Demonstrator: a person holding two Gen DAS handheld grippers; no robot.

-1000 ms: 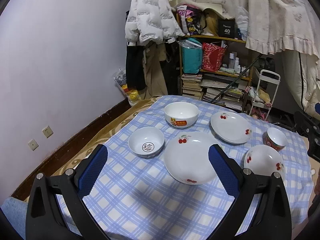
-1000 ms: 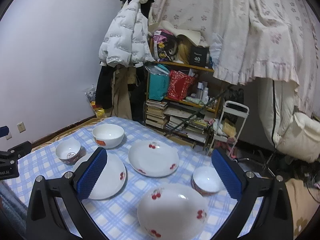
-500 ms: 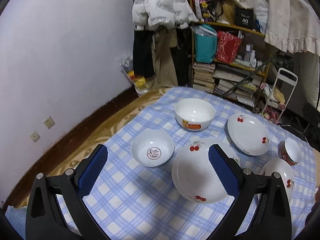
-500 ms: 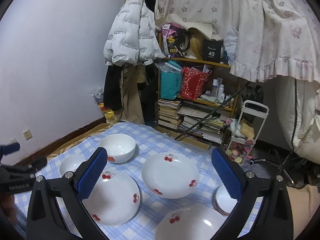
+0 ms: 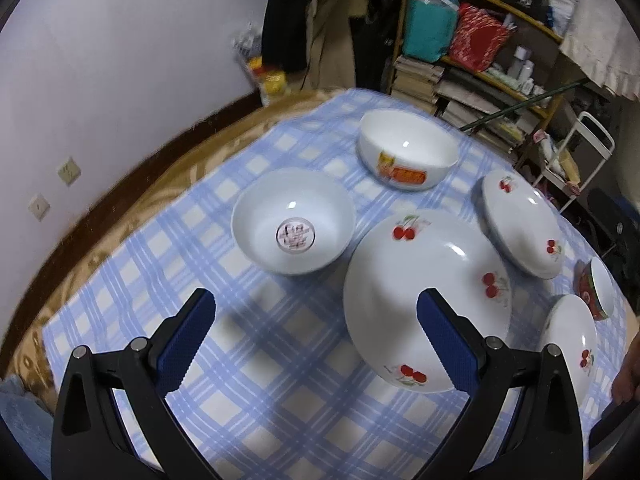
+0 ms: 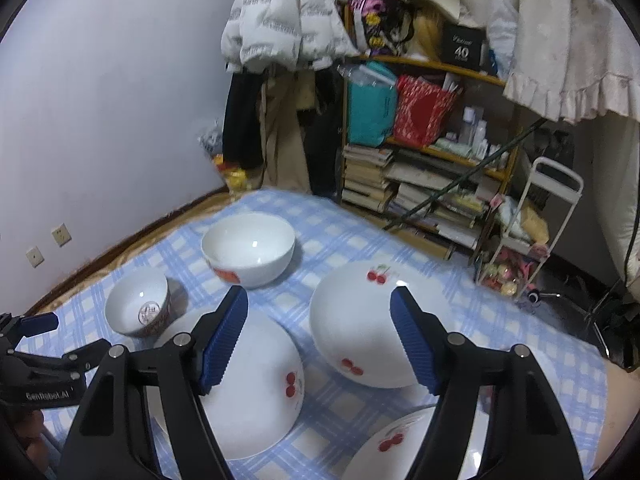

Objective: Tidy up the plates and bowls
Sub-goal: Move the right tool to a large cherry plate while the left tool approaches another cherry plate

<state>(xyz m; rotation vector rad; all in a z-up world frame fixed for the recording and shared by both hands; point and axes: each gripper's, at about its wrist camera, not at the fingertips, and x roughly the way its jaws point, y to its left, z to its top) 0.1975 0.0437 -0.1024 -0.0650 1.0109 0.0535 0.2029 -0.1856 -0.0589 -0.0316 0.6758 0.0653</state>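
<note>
Three white cherry-print plates lie on the blue checked tablecloth: a near one point(image 5: 424, 292), a far one point(image 5: 520, 224) and one at the right edge point(image 5: 572, 344). A small white bowl point(image 5: 294, 220), a large white bowl point(image 5: 408, 154) and a small red-sided bowl point(image 5: 598, 288) stand around them. My left gripper point(image 5: 316, 340) is open and empty, above the cloth before the small bowl and the near plate. My right gripper point(image 6: 320, 340) is open and empty, above the gap between the near plate point(image 6: 248, 384) and the far plate point(image 6: 372, 324). The left gripper shows in the right wrist view point(image 6: 44, 344).
The table point(image 5: 192, 168) has a brown cover under the cloth and stands near a white wall. Behind it are a cluttered bookshelf point(image 6: 424, 168), hanging coats point(image 6: 276, 32) and a white cart point(image 6: 532, 220). A hand point(image 5: 628, 376) is at the right edge.
Both grippers have moved forward and down toward the table. The dishes look larger and have not moved. My right gripper's fingers stand closer together than before.
</note>
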